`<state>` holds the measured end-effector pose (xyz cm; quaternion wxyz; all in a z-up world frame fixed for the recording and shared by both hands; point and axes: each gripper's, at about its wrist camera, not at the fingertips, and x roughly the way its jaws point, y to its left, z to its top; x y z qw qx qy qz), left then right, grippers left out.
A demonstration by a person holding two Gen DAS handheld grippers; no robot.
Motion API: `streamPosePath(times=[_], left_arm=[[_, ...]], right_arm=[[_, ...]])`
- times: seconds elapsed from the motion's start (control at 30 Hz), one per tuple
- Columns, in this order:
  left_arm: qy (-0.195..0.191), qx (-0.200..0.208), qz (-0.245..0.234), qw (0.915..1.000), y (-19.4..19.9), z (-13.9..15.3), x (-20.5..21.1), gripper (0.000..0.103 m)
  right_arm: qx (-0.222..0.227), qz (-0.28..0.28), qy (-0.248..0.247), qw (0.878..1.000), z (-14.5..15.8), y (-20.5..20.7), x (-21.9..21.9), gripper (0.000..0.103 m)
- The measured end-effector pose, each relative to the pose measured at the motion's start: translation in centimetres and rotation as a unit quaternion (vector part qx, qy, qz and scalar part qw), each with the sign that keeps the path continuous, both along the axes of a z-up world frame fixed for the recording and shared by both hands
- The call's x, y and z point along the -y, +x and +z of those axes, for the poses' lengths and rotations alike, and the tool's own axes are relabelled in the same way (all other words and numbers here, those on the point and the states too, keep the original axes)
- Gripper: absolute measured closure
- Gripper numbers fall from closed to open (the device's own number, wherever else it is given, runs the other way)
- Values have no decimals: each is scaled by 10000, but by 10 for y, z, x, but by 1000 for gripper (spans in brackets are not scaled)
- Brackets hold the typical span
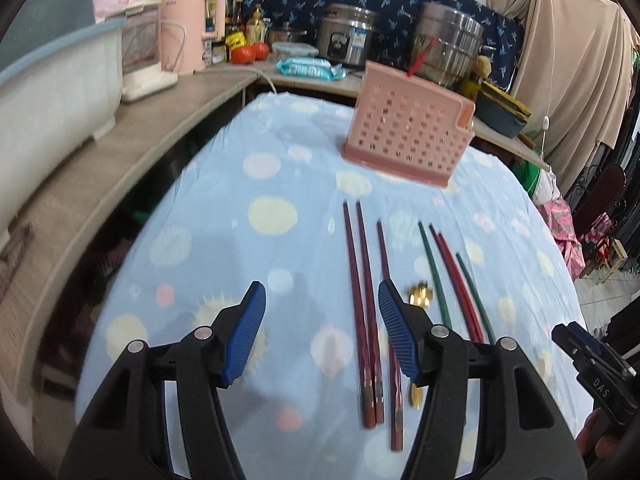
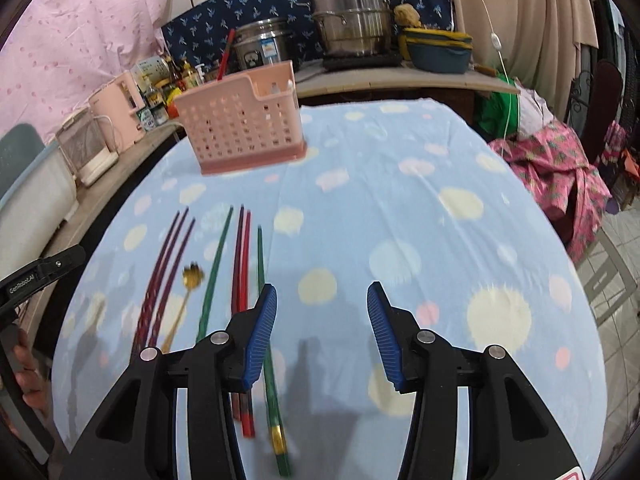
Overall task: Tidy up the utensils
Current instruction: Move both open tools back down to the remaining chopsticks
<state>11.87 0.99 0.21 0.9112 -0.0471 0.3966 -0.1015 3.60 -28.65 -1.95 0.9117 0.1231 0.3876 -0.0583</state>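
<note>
A pink perforated utensil basket (image 1: 408, 128) (image 2: 244, 128) stands at the far side of the blue dotted tablecloth (image 1: 280, 168), with one red stick upright in it. On the cloth lie three dark red chopsticks (image 1: 366, 300) (image 2: 164, 272), a gold spoon (image 1: 420, 294) (image 2: 192, 276), two green chopsticks (image 1: 434, 272) (image 2: 216, 264) and a red pair (image 1: 456, 280) (image 2: 242, 264). My left gripper (image 1: 320, 288) hovers open over the dark red ones, holding nothing. My right gripper (image 2: 322, 287) is open over bare cloth, just right of the rightmost green chopstick (image 2: 262, 264).
A wooden counter (image 1: 120, 152) runs along the left and back, carrying a white tub (image 1: 52, 92), a pink kettle (image 1: 192, 32), bottles, tomatoes and steel pots (image 1: 348, 36). Beige curtains and pink cloth (image 2: 560, 168) hang past the table's right edge.
</note>
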Motion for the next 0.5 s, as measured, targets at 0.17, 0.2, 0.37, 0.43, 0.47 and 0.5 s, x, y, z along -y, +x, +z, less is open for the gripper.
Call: streamPosePath(times=[0.17, 0.2, 0.37, 0.43, 0.47, 0.5], left_arm=[[148, -154, -36, 9998, -21, -21, -1, 47], [139, -205, -52, 9997, -24, -24, -1, 47], [89, -386, -123, 9991, -39, -36, 0, 47], [75, -411, -158, 9990, -43, -39, 1, 47], [80, -410, -163, 9990, -44, -39, 1, 47], [83, -408, -166, 9990, -46, -40, 1, 47]], right_arm=[[-191, 76, 10, 9998, -19, -25, -10, 56], [-214, 92, 19, 9997, -22, -28, -11, 57], [-281, 168, 83, 9994, -31, -39, -21, 57], [-284, 239, 34, 9993, -33, -41, -27, 59], [-294, 277, -4, 9992, -34, -42, -30, 59], [-308, 317, -33, 9990, -35, -42, -33, 61]])
